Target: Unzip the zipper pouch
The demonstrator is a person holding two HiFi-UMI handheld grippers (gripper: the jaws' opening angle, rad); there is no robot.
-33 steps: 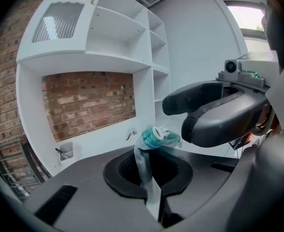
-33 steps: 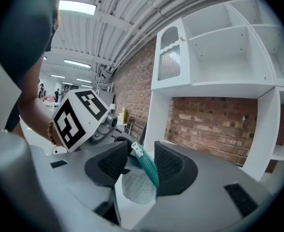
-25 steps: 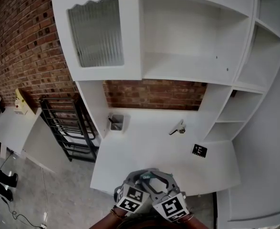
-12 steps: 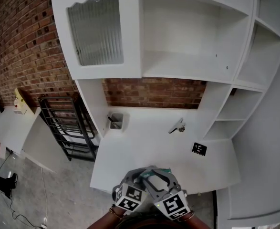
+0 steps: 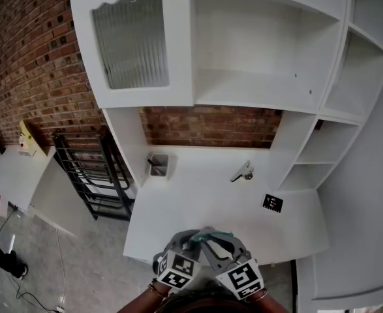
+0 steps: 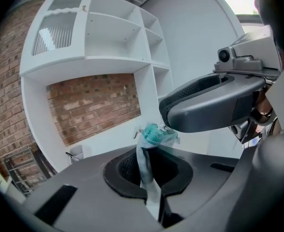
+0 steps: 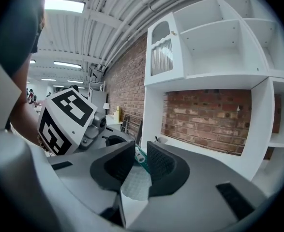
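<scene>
The white bench (image 5: 198,204) stretches away ahead of the left tongs (image 5: 191,240), which hang at its near edge. Three things lie on it, well apart. A small grey tub (image 5: 158,166) is far ahead and to the left. A grey clip-like piece (image 5: 242,173) is far ahead to the right. A black square tag (image 5: 273,204) is nearer and further right.

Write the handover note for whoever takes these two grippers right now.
Left gripper: shut on the zipper pouch, held up over the white desk near its front edge.
Right gripper: fingers closing around the teal zipper end, not clamped yet.
Done: pouch lifted, one side gripped.
Left: finish the right grip and pull the zipper open; no opening shows yet.
</scene>
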